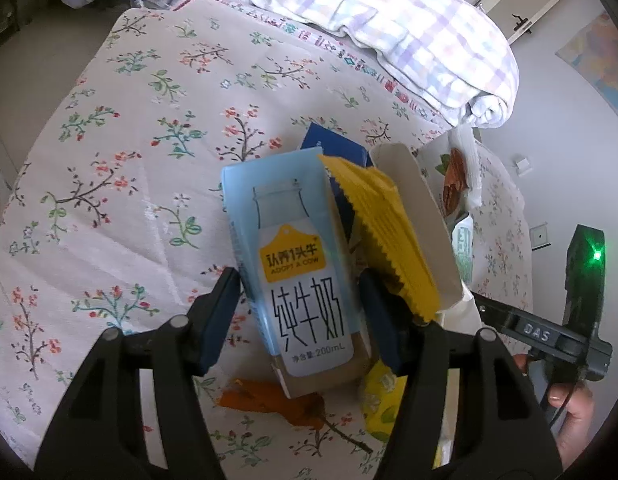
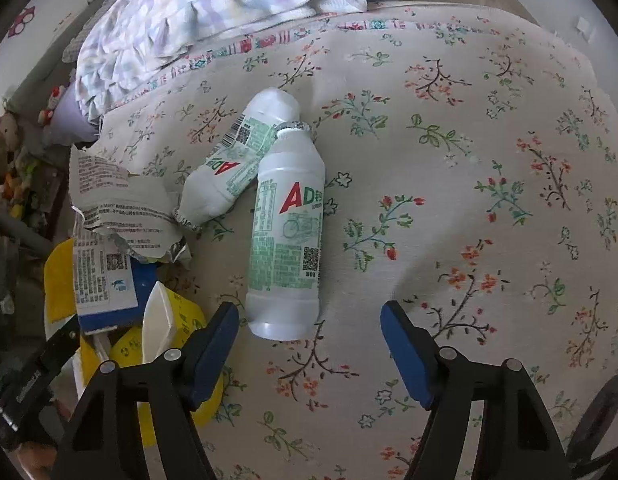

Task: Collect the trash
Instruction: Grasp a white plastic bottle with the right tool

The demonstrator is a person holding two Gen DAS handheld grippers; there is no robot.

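L gripper [image 1: 299,312] fingers straddle milk carton [image 1: 293,280] atop trash pile on bed [image 1: 129,120], pads look just off it. R gripper [image 2: 309,332] fingers wide, empty; bottle [image 2: 287,240] at 12 o'clock, second bottle [image 2: 237,156] at 11. Nothing collected yet, all trash left.

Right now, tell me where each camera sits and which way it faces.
Left wrist: on the left gripper, looking steeply down at the milk carton between its fingers; a hand shows lower right.
Right wrist: on the right gripper, looking down at two white bottles, jaws open.
Shared: the floral bedsheet and plaid quilt.
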